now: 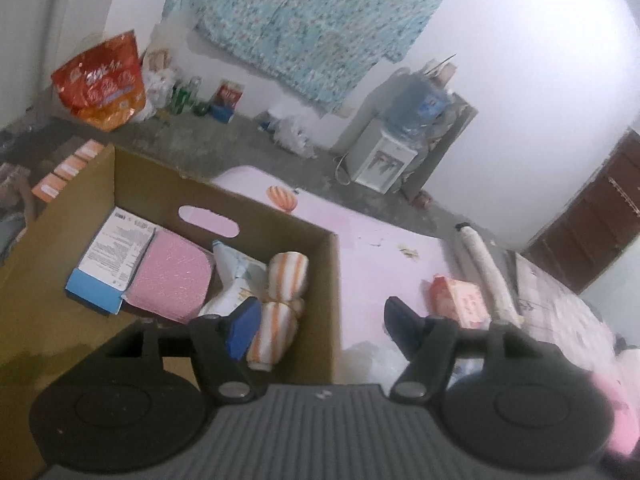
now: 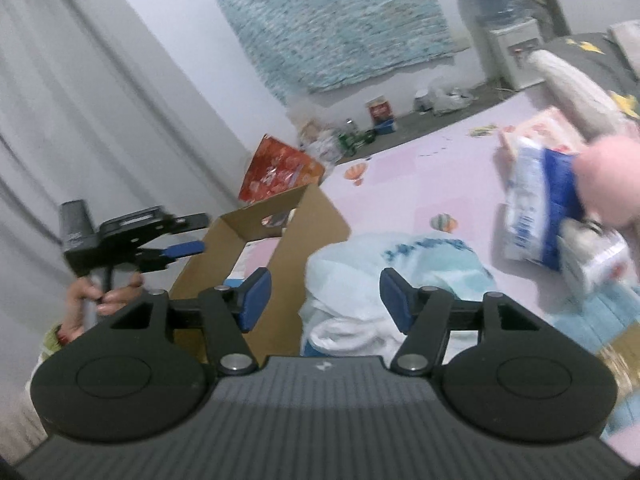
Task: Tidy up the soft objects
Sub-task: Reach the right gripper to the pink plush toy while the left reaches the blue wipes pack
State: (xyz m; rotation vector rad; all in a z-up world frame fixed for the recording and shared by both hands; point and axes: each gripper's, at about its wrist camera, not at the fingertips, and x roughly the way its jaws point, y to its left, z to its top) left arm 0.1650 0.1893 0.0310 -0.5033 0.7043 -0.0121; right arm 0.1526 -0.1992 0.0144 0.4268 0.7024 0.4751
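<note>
- Left gripper (image 1: 318, 326) open and empty, above the near right corner of the cardboard box (image 1: 160, 188), nothing between the blue pads.
- Already inside the box: striped orange-and-white rolled cloth (image 1: 280, 304) against its right wall, pink pad (image 1: 168, 276) in the middle, a white bag between them.
- Right gripper (image 2: 326, 298) also open and empty, above a white-and-blue soft bundle (image 2: 384, 276) just beside the box on the pink bed sheet (image 2: 420, 188).
- Probably next: to take this bundle. Better to lower the pads around a thick fold, close firmly, lift high over the box wall, keep clear of the left gripper.
- Blue-and-white packet (image 2: 536, 208) and a red-pink packet behind it near the right edge of the sheet, blurred; beside them a pink blur, cannot tell what.
- Room: grey concrete floor, white walls, patterned blue cloth (image 1: 312, 20) hanging on the wall, water dispenser (image 1: 384, 156) near the corner, red snack bag (image 1: 100, 80) by the wall, brown door at the right.
</note>
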